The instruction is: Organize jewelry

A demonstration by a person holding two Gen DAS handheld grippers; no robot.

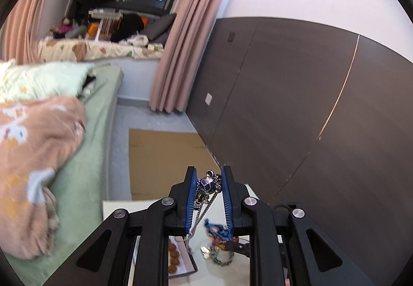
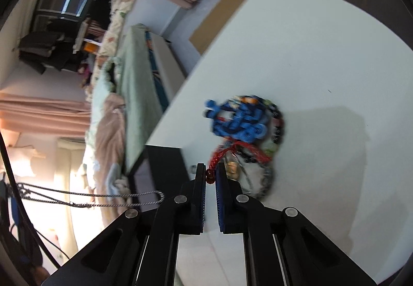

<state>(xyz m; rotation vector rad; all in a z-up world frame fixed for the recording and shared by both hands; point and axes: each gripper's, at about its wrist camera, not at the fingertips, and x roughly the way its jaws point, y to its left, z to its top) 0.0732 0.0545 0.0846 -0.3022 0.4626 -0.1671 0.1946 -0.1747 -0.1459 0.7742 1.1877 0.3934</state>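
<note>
Fingers of the left gripper (image 1: 208,184), set narrowly apart, pinch a silver pendant (image 1: 209,182) with dark, sparkling panels; its chain (image 1: 200,218) hangs from the pads down toward the bench (image 1: 116,208). In the right wrist view the same chain (image 2: 103,199) stretches as a taut double strand off to the left, clear of the bench. Fingers of the right gripper (image 2: 211,176), pressed almost together, nip the beaded end of a red cord (image 2: 232,150) at the near edge of a tangled heap (image 2: 245,128): blue knotted cord, dark beads, a small gold piece and a grey chain, all lying on the bench not far from its left edge. A tray (image 1: 189,264) holding round amber pieces (image 1: 173,257) sits at the bench's left side. Judged progress: early to middle. One necklace is lifted away from the heap and one cord is gripped, but most pieces remain knotted together, and nothing newly sorted is visible. Whether the chain is fully free of the heap cannot be told.
</note>
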